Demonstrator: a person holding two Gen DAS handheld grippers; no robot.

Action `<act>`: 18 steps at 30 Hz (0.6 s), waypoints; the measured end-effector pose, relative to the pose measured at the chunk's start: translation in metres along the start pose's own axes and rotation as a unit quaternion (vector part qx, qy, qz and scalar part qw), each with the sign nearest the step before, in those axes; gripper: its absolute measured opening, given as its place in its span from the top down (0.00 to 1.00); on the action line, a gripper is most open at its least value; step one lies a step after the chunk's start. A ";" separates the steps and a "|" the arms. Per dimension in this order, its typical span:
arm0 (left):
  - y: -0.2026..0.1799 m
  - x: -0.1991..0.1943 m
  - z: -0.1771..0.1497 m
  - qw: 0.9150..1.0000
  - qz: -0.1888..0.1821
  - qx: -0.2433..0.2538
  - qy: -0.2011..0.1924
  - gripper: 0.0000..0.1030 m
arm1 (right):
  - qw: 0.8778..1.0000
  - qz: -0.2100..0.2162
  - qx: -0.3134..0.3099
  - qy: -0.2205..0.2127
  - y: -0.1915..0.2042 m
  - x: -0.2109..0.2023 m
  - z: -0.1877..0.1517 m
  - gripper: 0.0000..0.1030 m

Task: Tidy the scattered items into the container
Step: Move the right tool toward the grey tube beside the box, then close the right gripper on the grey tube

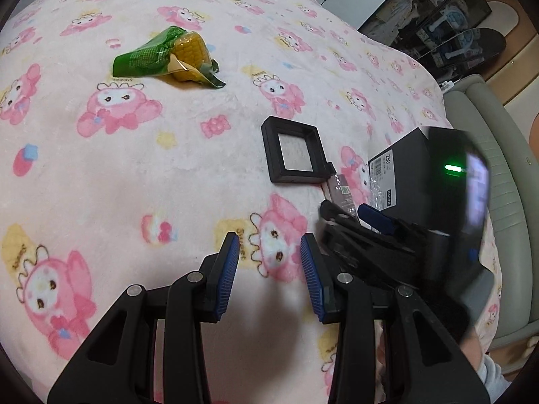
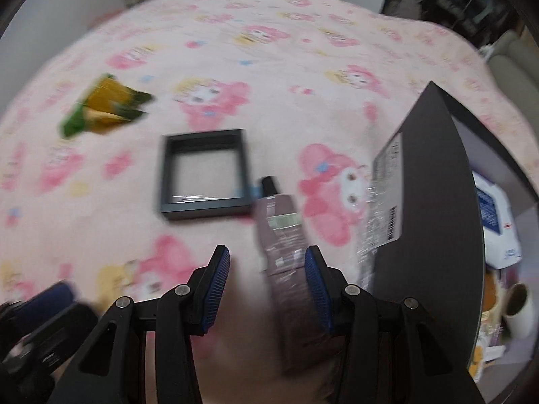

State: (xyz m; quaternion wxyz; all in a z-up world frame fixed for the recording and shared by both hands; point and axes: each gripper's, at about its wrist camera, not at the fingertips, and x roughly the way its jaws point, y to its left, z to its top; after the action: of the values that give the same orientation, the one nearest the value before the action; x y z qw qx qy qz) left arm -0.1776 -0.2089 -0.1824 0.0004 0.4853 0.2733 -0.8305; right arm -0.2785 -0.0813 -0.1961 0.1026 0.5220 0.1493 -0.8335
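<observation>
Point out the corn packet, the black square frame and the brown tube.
corn packet (image 1: pixel 166 57), left wrist view, on the green wrapper beside the yellow cob.
black square frame (image 2: pixel 205 210), right wrist view, on its near rail.
brown tube (image 2: pixel 279 225), right wrist view, on its body below the black cap.

On the pink cartoon-print blanket (image 1: pixel 134 168) lie a packaged corn cob (image 1: pixel 168 57) and a black square frame (image 1: pixel 294 149), while the left gripper (image 1: pixel 269 269) hovers with empty, parted fingers (image 1: pixel 229 266).
</observation>
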 end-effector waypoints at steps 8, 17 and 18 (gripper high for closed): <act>0.004 0.008 -0.001 1.000 -0.001 -0.006 0.007 0.63 | 0.999 -0.001 -0.022 0.036 0.001 0.030 0.003 0.46; 0.003 -0.004 -0.003 1.000 -0.011 -0.019 -0.010 0.68 | 0.989 0.139 0.009 0.058 -0.011 0.000 -0.011 0.67; 0.004 -0.005 -0.003 1.000 -0.011 -0.020 -0.010 0.67 | 0.986 0.154 0.013 0.062 -0.012 -0.004 -0.015 0.67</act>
State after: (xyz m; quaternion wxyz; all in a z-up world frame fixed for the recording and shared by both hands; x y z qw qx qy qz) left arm -0.1719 -0.2121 -0.1809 0.0043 0.4737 0.2953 -0.8297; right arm -0.2687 -0.0649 -0.1972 0.2140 0.5904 0.0622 -0.7757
